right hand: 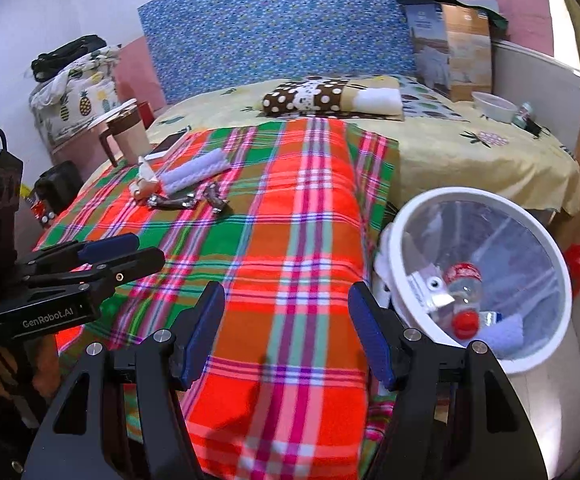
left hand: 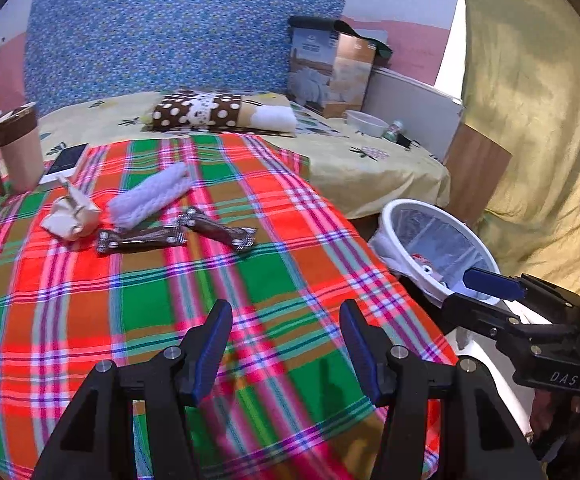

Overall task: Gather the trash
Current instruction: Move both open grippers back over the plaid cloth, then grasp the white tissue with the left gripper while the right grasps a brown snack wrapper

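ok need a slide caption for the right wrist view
Open right gripper over plaid blanket, lined white bin holding a bottle beside the bed.

Left gripper (left hand: 285,340): held with its jaws spread wide and nothing between them; pointed forward and tilted downward.
Left fingers (left hand: 211,350): blue pads are seen facing each other, well apart.
Right gripper (right hand: 285,332): held with its jaws spread wide and empty; tilted downward likewise.
Right fingers (right hand: 370,340): blue pads are seen facing each other, well apart.
Relation: the two grippers are held side by side, apart, each seen at the edge of the other's view.
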Demonstrator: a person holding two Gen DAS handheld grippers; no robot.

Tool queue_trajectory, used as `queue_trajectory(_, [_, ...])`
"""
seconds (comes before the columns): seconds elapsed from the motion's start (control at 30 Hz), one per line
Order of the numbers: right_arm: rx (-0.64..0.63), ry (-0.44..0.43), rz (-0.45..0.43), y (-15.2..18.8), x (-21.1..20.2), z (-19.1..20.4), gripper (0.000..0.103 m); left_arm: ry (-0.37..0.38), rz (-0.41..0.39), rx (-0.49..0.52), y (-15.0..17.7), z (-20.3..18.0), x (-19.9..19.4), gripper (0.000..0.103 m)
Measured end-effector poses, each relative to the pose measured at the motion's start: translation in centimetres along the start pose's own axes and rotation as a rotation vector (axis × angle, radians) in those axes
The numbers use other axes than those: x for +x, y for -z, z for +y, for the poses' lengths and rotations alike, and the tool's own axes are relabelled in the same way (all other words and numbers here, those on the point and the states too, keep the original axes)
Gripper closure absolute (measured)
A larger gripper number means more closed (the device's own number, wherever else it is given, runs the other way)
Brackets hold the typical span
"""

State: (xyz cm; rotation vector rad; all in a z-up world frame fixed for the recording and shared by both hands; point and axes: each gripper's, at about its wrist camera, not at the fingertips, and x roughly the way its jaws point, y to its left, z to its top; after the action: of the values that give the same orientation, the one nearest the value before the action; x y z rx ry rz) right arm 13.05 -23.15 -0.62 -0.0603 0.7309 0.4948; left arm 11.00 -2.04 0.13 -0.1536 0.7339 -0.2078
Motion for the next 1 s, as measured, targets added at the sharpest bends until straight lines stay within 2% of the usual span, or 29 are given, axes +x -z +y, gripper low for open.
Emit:
queue_trajectory(0.53, [-0.094, -0.039, 0.021, -3.0, 3.2, 3.2, 0.037, -0.115, -0.033, -0.084, -1.4, 6.8, -1.4, 0.047])
queue_trajectory(0.83, [-0.116, -0.059, 0.06, -4.2, 6.0, 4.0, 0.046, -0.182, -0.033, -0.145, -2.8, 11.2, -0.7, 0.047])
queue_trajectory(1.0, [-0.128, -0.074, 0.08, -4.6, 7.3, 4.5, 0.05, -0.194, -0.039, -0.17, -4.0, 13.1, 0.0, 0.047])
